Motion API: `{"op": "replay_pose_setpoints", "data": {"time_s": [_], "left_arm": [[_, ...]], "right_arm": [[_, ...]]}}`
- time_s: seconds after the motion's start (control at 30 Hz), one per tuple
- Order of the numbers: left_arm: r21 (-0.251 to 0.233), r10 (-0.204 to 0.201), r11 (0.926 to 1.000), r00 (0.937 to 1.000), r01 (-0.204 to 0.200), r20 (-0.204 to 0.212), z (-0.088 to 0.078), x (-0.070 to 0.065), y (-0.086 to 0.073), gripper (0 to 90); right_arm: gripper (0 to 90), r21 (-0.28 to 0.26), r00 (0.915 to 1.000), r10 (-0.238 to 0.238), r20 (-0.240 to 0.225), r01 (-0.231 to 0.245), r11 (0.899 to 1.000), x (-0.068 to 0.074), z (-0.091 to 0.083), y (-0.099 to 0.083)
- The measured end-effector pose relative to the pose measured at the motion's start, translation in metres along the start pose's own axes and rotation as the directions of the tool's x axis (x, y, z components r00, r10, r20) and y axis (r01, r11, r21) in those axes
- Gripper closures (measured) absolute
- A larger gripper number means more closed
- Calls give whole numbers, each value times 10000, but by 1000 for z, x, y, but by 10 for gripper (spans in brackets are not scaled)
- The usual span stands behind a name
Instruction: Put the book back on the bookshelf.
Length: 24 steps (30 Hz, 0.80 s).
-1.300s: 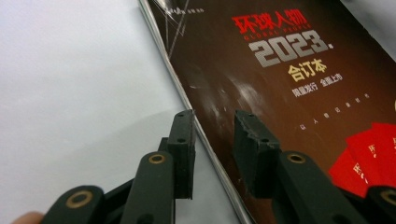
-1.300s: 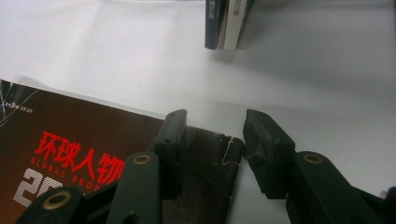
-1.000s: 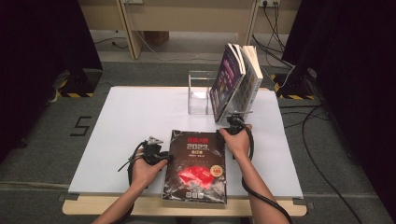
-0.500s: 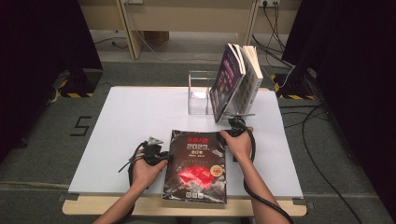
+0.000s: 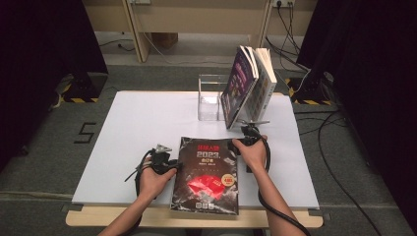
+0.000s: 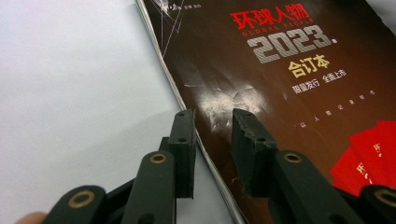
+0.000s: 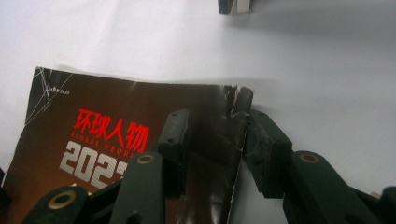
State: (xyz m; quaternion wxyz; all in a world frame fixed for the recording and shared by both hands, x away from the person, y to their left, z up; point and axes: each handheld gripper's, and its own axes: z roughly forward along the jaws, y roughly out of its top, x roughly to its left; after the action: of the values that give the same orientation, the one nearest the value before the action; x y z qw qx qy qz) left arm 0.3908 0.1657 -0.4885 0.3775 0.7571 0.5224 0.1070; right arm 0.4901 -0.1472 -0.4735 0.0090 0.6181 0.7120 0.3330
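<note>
Glossy paper on the dark magazine (image 5: 207,177), its cover catching a white glare and showing scuffs and fine creases. The top corner nearest the right gripper (image 7: 215,135) is worn, the edge frayed to pale paper. That gripper's jaws are matt black, plastic by the look, with rougher, chipped pads and brass-coloured pins; same on the left gripper (image 6: 212,133). Under the magazine the table (image 5: 142,123) top is smooth, matt white, edged in light wood. Beyond the magazine stands a clear, shiny plastic holder (image 5: 210,96), beside it books (image 5: 248,86) with glossy covers.
</note>
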Motion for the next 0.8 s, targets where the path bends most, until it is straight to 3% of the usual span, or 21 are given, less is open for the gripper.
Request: {"op": "replay_pose_setpoints", "data": {"time_s": [0.33, 0.8], "left_arm": [[63, 28, 10000, 10000, -28, 12, 0, 0, 1, 698], [110, 95, 9999, 10000, -95, -7, 0, 0, 1, 699]], "right_arm": [[662, 193, 10000, 31, -87, -30, 9998, 0, -3, -3], [833, 336, 9947, -75, -1025, 110, 9994, 1, -14, 1]]}}
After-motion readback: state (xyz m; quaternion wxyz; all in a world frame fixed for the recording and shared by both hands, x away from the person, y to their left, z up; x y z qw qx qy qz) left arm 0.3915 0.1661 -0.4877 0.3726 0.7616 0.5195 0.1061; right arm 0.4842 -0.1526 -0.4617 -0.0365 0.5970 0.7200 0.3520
